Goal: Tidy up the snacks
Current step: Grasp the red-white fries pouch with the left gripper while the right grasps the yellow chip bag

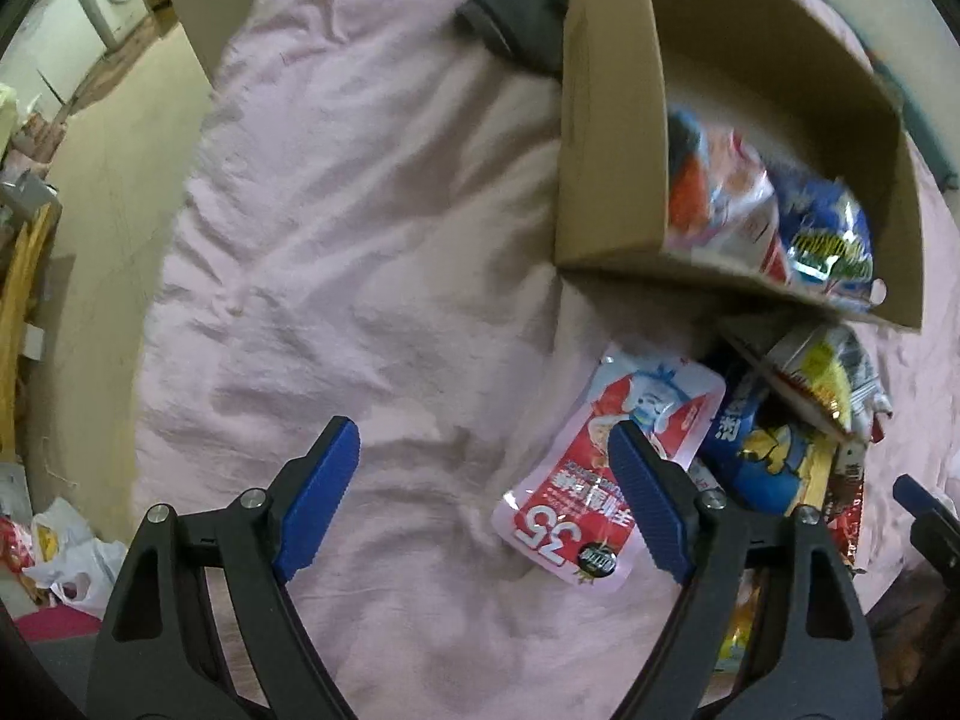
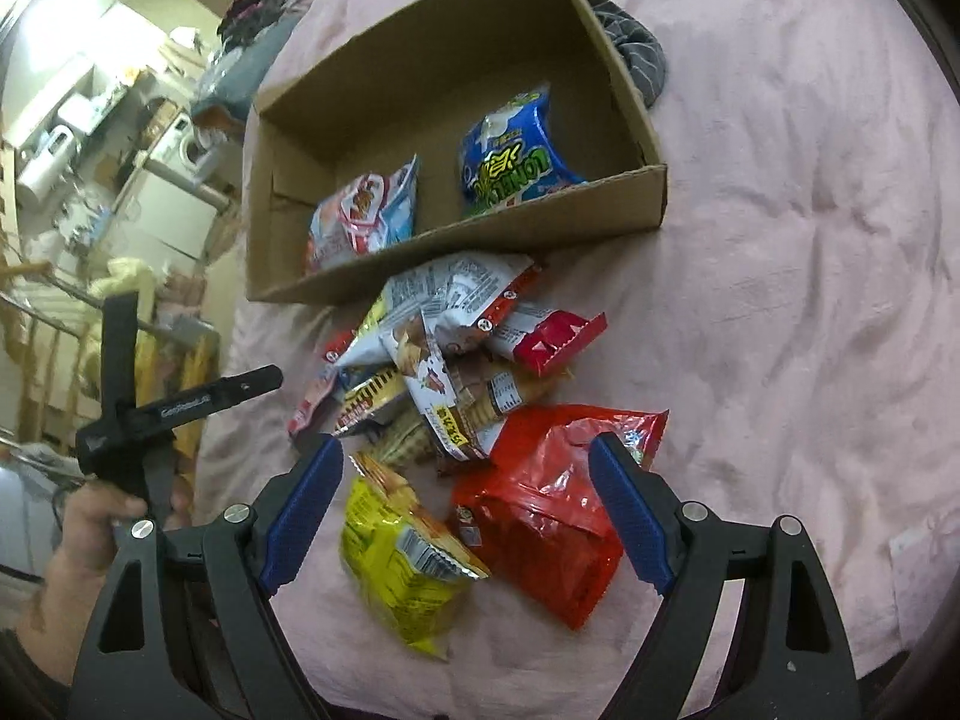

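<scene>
**Two packets boxed, the heap waiting in front**

A cardboard box (image 2: 360,276) is set on the pink bedsheet (image 2: 780,240) with its open top turned toward the grippers, presumably so packets can be dropped straight in. Two are already lodged inside: a blue noodle-snack bag (image 2: 516,150) on the right and a red-and-white packet (image 2: 366,210) on the left. The remaining snacks are heaped just near of the box's front wall. The right gripper (image 2: 465,510) is held wide apart and empty above a yellow packet (image 2: 402,570) and a red foil bag (image 2: 540,516), which lie side by side nearest to it; either appears the likely next pick. The left gripper (image 1: 486,498) is likewise spread and carrying nothing, its right finger overlapping a red-and-white pouch (image 1: 600,468) at the heap's left edge.
</scene>
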Motion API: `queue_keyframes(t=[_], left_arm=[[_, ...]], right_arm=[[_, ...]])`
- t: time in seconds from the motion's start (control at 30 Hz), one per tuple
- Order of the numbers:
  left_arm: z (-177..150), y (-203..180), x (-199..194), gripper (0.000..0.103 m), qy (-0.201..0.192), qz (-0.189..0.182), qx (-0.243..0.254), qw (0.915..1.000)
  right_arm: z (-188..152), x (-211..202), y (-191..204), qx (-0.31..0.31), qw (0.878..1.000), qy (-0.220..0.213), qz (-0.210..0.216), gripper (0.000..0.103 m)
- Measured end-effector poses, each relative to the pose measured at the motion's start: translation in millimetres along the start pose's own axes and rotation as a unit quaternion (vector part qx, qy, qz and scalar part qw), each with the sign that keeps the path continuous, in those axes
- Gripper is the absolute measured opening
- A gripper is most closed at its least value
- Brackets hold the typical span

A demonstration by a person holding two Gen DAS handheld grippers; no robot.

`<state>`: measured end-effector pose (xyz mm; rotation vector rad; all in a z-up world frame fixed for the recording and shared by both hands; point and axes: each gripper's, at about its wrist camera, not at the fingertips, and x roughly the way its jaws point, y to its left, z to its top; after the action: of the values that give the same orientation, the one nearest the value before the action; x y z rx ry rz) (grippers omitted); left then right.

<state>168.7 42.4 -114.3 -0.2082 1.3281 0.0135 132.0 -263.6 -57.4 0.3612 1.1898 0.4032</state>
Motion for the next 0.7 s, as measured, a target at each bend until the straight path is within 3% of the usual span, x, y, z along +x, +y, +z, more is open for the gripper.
queue_keyframes(t=[0.1,0.2,0.27,0.4,0.47,0.7], left_arm=[[5,-15,14,0.082,0.019,-0.018,0.016,0.9995],[5,-34,23,0.079,0.025,-0.007,0.049,0.9985],[3,-44,31,0.068,0.039,-0.003,0.067,0.9970],[0,-52,37,0.058,0.047,0.006,0.082,0.9955],[-3,-55,37,0.045,0.046,0.018,0.092,0.9945],[-16,-60,29,0.043,0.054,0.025,0.121,0.9908]], right_arm=[[2,-1,1,-0.001,1.000,-0.006,0.000,0.086],[3,1,0,0.001,1.000,-0.005,0.000,0.086],[3,1,-1,-0.002,1.000,-0.004,-0.005,0.086],[4,0,-6,0.005,1.000,-0.006,-0.007,0.086],[5,1,-8,0.007,1.000,-0.007,-0.007,0.086],[7,2,-7,0.007,1.000,-0.006,-0.007,0.086]])
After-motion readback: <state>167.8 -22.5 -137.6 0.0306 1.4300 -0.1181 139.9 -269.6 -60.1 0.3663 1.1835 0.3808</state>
